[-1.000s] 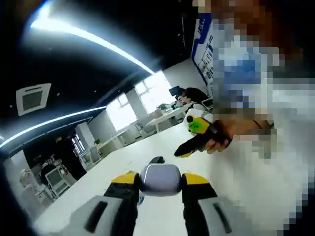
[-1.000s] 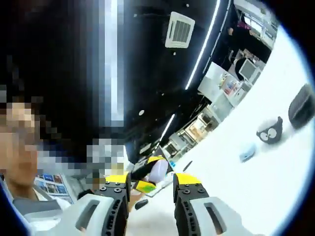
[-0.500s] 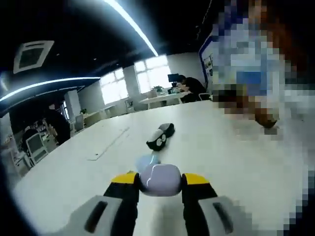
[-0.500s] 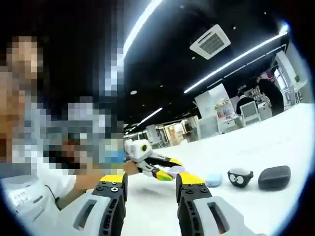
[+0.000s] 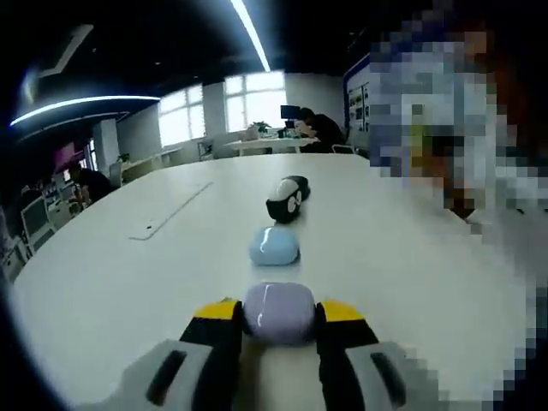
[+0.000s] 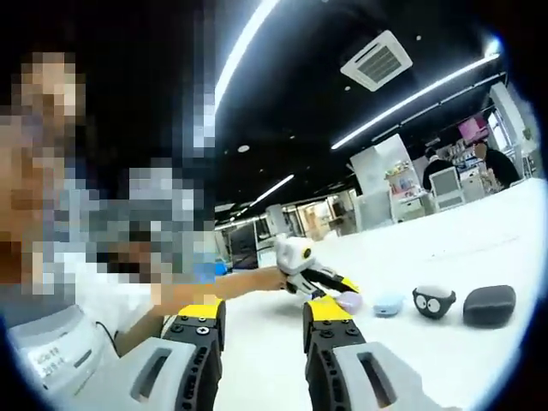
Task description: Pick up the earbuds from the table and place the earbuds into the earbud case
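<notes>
A lavender earbud case [image 5: 278,306] sits between the yellow-tipped jaws of my left gripper [image 5: 276,320], which is shut on it low over the white table [image 5: 128,282]. In the right gripper view the same left gripper [image 6: 346,294] reaches in from the left in a person's hand [image 6: 184,295], the lavender case [image 6: 350,301] at its tip. My right gripper [image 6: 261,313] stands open with nothing between its fingers, raised and apart from the cases.
A light blue case [image 5: 274,247], a black case with cartoon eyes [image 5: 283,204] and a dark grey case [image 6: 490,305] lie in a row beyond the lavender one. A thin strip [image 5: 169,211] lies at the left. A person's body is close at the right.
The left gripper has come down toward the table with the lavender case, close behind the light blue case. The right gripper's view has tilted a little; its jaws stay open.
</notes>
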The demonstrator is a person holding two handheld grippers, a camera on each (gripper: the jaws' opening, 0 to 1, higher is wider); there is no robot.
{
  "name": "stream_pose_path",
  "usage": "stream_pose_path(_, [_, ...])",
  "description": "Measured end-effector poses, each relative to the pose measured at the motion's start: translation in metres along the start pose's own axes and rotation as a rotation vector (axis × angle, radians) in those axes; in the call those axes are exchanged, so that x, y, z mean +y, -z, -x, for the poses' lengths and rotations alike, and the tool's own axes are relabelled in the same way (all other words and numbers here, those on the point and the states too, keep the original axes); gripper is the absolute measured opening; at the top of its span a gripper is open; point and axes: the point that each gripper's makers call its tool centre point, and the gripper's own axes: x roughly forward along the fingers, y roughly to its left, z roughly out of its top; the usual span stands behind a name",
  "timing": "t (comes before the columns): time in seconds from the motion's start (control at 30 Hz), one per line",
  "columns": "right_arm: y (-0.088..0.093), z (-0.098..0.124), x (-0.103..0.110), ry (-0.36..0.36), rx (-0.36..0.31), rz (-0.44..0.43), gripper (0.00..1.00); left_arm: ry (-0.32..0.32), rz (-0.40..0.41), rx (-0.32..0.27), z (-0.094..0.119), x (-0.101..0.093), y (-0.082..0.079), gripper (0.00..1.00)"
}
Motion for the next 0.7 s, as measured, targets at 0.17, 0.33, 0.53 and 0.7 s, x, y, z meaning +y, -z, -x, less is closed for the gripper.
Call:
stream_pose_path(0.17, [0.004, -0.002, 0.008, -0.003, 0.04, 0.064, 0.34, -0.036, -0.004, -0.017, 0.007, 0.004, -0.005, 0.45])
stream_pose_path(0.33, [0.001, -0.001, 0.011, 0.02, 0.052, 0.089, 0.35, -0.078, -0.017, -0.098, 0.03, -0.011, -0.034, 0.64])
stream_pose_path(0.53, [-0.009, 0.012, -0.006, 0.158, 0.048, 0.139, 0.34, -0.209, 0.074, -0.241, 0.08, -0.051, -0.082, 0.63])
stream_pose_path(0.7, [-0.016, 0.026, -0.016, 0.25, 0.075, 0.252, 0.4, -0.301, 0.127, -0.316, 0.115, -0.09, -0.103, 0.52])
